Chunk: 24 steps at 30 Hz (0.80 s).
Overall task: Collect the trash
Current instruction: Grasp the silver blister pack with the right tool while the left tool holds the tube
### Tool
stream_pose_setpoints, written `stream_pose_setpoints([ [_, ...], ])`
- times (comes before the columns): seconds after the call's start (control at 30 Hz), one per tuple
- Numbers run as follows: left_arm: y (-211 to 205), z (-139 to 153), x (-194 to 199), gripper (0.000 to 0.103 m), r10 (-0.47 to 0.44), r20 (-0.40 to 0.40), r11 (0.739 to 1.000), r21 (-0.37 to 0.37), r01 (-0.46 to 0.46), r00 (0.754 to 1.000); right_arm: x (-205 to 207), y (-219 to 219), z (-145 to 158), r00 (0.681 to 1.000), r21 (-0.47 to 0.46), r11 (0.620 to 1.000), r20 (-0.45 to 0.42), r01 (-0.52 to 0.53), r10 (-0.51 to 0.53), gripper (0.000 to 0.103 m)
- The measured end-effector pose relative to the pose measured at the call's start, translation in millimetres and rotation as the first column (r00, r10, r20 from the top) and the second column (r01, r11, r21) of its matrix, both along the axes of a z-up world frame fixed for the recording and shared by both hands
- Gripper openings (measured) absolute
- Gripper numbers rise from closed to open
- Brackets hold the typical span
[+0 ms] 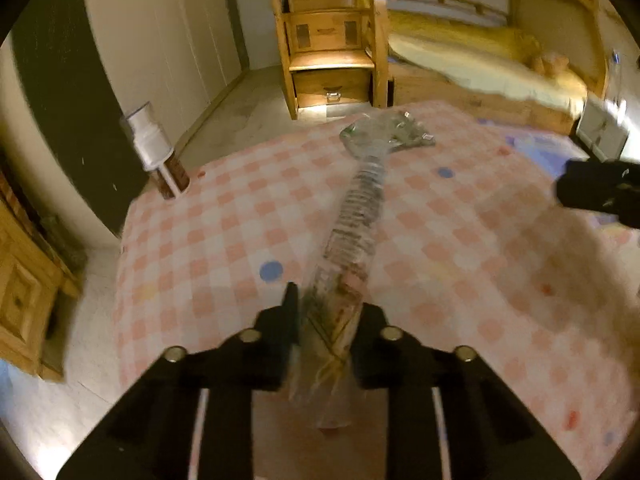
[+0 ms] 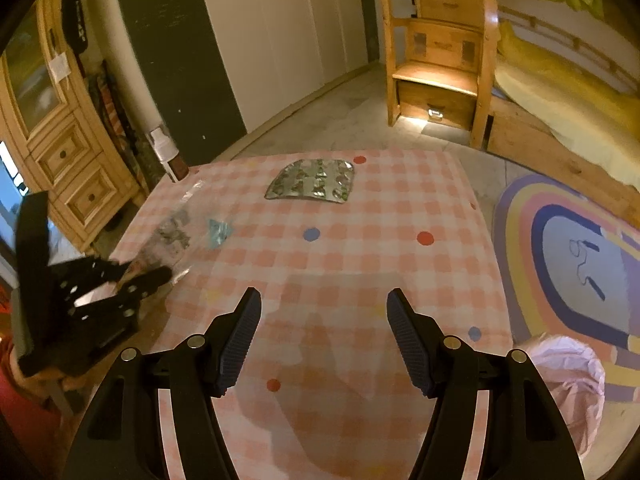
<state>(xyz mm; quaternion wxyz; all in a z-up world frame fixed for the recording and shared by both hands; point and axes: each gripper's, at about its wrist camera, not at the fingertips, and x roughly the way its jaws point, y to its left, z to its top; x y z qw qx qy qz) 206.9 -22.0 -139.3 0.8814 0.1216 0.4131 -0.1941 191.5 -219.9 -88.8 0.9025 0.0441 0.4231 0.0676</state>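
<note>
Left gripper (image 1: 328, 316) pinches a clear plastic wrapper (image 1: 354, 216) between its two black fingers, and the fingers press on the near end of it. This wrapper is long and narrow, transparent, with dark printed lines across it and some brown and green print near the fingers. It reaches away toward 12 o'clock above the checkered tablecloth (image 1: 460, 272). In the right wrist view the same wrapper (image 2: 176, 232) looks crumpled and blurred, with a small teal piece on it, at 10 o'clock from the right gripper.

Right gripper (image 2: 324, 336) is spread wide with nothing between its ribbed pads (image 2: 240, 344); it hangs over the pink and white cloth.

Farther out at 12 o'clock lies a silver blister pack (image 2: 312, 180), flat on the cloth, shiny, with rows of small bumps. At the far left corner of the table stands a brown bottle (image 2: 170, 156) with a white cap. At 4 o'clock, beside the table, is a pink bag (image 2: 572, 384), near a rainbow rug (image 2: 560, 248).
</note>
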Motion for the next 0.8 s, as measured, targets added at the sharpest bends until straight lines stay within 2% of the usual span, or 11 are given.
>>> stream_pose_setpoints([
  [0.1, 25, 9, -3, 0.01, 0.118, -0.03, 0.987, -0.101, -0.121, 0.992, 8, 11, -1, 1.0, -0.036, 0.999, 0.013, -0.023, 0.024, 0.066],
  [0.17, 38, 13, 1, 0.01, 0.175, -0.049, 0.963, -0.198, -0.181, 0.983, 18, 18, -2, 0.999, -0.048, 0.998, 0.016, -0.035, 0.036, 0.066],
  [0.2, 43, 14, 1, 0.01, 0.19, -0.054, 0.955, -0.221, -0.197, 0.98, 24, 22, -3, 0.999, -0.055, 0.998, 0.019, -0.04, 0.041, 0.066],
  [0.33, 44, 23, 1, 0.01, 0.18, -0.003, 0.958, -0.227, -0.176, 0.984, 58, 35, -5, 0.998, -0.115, 0.993, 0.046, -0.036, 0.042, 0.062],
  [0.4, 41, 29, 1, 0.01, 0.15, 0.014, 0.958, -0.249, -0.142, 0.989, 82, 38, -5, 0.998, -0.12, 0.993, 0.052, -0.02, 0.027, 0.033],
  [0.47, 37, 30, 4, 0.01, 0.128, 0.034, 0.962, -0.248, -0.116, 0.991, 111, 37, -10, 0.999, -0.1, 0.995, 0.035, 0.0, 0.004, 0.018],
  [0.63, 34, 26, 14, 0.01, 0.12, 0.025, 0.964, -0.243, -0.111, 0.992, 162, 33, -24, 0.999, -0.094, 0.994, 0.014, 0.048, -0.047, 0.017],
  [0.8, 45, 28, 20, 0.01, 0.153, 0.02, 0.957, -0.254, -0.143, 0.988, 188, 19, -36, 0.995, -0.067, 0.994, -0.036, 0.091, -0.093, 0.018],
])
